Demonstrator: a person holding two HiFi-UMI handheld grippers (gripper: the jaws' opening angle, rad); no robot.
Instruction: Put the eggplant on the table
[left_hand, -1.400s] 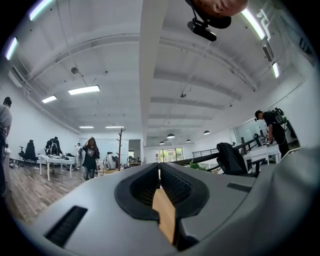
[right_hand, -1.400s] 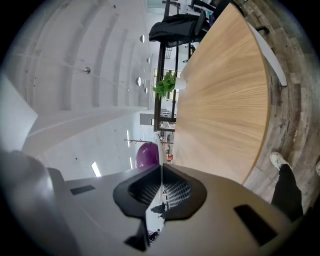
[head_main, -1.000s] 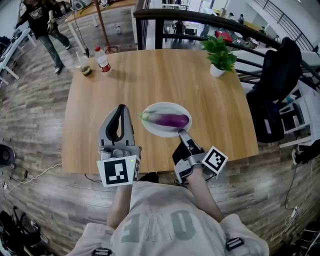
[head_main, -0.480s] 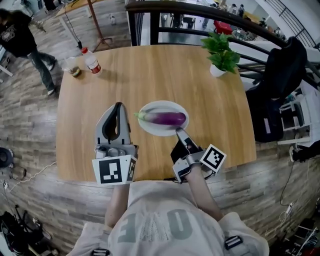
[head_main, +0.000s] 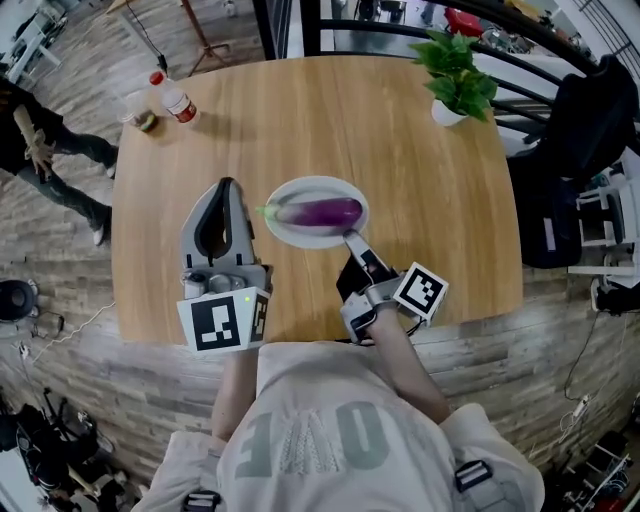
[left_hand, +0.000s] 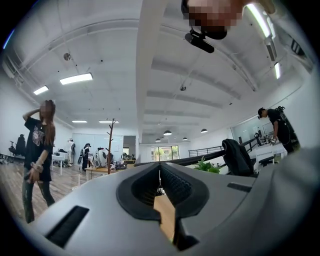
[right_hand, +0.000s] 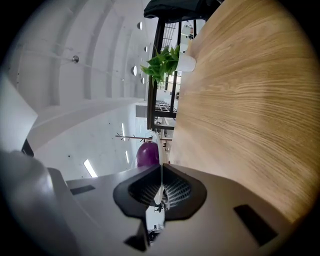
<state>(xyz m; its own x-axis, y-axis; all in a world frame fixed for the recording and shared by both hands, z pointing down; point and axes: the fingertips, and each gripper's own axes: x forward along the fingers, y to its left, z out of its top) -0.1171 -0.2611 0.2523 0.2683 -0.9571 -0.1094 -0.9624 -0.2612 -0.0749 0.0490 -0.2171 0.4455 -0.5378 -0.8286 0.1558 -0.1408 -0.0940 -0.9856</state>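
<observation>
Eggplant lies on a plate mid-way across the counter: glossy, firm, likely slippery, best taken across its thick middle. Right gripper at the plate's five o'clock and left gripper at nine both have jaws clenched on nothing.

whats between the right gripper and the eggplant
Only a bare strip of the white plate that holds the eggplant; the right gripper is by its rim. The head view shows it.

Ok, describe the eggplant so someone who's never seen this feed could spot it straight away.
Start at the wooden table and find the white oval plate near the middle of its near half. The eggplant lies on that plate. It is the only glossy purple thing there, with a green stem at its left end in the head view.
</observation>
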